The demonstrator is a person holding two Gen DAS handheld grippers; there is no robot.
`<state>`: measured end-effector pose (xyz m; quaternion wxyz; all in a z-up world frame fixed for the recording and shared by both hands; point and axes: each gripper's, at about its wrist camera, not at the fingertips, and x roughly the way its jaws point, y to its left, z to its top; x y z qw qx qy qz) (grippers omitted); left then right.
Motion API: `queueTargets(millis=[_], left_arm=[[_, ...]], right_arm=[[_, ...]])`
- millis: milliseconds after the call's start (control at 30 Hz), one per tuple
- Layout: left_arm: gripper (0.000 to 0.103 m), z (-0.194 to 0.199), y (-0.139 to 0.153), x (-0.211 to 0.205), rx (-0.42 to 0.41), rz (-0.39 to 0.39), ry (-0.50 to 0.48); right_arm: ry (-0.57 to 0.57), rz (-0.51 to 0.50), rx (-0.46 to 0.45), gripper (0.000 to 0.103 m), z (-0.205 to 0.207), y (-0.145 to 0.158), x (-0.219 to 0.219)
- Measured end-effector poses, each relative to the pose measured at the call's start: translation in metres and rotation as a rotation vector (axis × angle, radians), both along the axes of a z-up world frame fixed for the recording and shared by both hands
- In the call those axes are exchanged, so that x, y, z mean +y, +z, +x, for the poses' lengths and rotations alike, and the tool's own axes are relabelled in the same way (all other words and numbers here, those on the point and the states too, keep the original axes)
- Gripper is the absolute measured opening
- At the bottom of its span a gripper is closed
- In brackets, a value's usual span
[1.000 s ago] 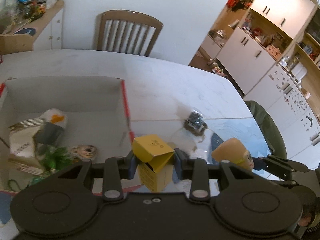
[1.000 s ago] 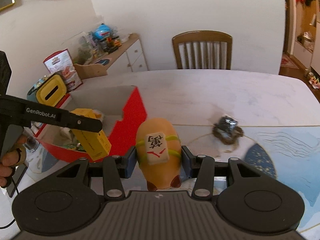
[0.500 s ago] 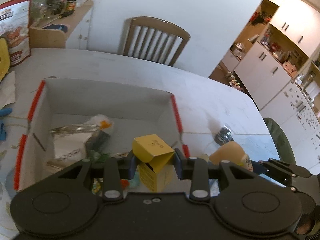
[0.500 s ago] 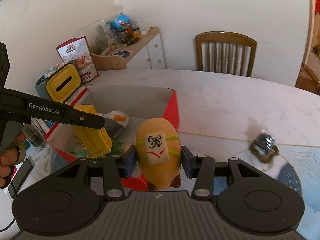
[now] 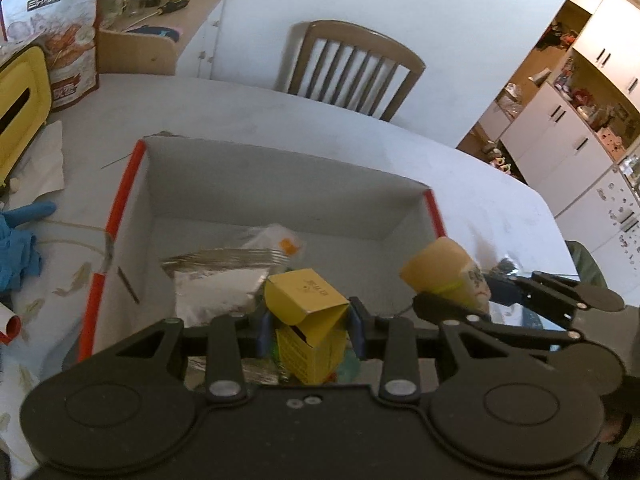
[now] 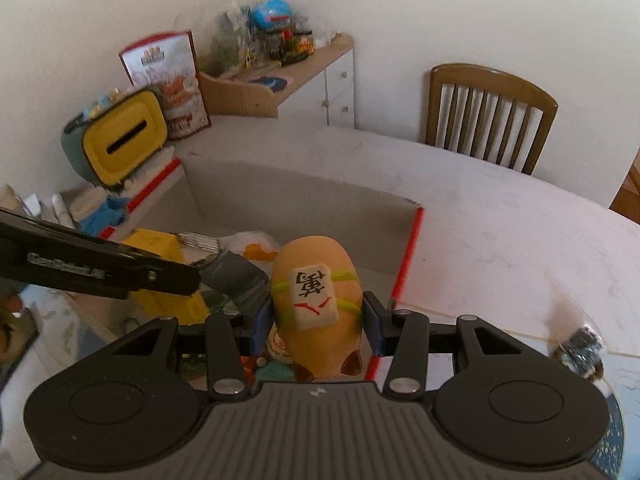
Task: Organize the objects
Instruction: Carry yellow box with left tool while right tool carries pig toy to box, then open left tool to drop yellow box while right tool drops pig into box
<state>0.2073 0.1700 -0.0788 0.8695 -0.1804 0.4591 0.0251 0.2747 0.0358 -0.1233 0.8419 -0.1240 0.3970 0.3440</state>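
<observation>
My left gripper (image 5: 308, 330) is shut on a small yellow carton (image 5: 306, 312) with its top flap open, held over the open cardboard box with red edges (image 5: 128, 184). My right gripper (image 6: 316, 324) is shut on an orange plush toy (image 6: 316, 276) with a mahjong tile strapped to it, held above the box's right side near the red rim (image 6: 408, 256). The toy (image 5: 444, 272) and the right gripper (image 5: 472, 304) also show at the right of the left wrist view. The yellow carton (image 6: 160, 244) and the left gripper's fingers (image 6: 120, 270) appear at the left of the right wrist view.
Inside the box lie a silver foil pouch (image 5: 216, 280), a white bag with an orange mark (image 5: 280, 240) and small items. A dark wrapped item (image 6: 580, 348) lies on the table right of the box. A yellow case (image 6: 120, 140), a snack bag (image 6: 168, 80), blue gloves (image 5: 16, 248) and a chair (image 5: 352, 68) surround it.
Both grippers have moved left from the open table to over the box, each still holding its object. The dark wrapped item now sits farther right.
</observation>
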Motion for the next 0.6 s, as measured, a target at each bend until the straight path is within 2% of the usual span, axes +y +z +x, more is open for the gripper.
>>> queueTargets(millis=[300, 600], left_arm=[[0.036, 0.022, -0.019, 0.014, 0.032, 0.003, -0.003], [0.036, 0.034, -0.04, 0.021, 0.085, 0.015, 0.005]], right_arm=[[0.09, -0.107, -0.039, 0.046, 0.003, -0.03, 0.038], [0.116, -0.156, -0.003, 0.047, 0.003, -0.052, 0.053]])
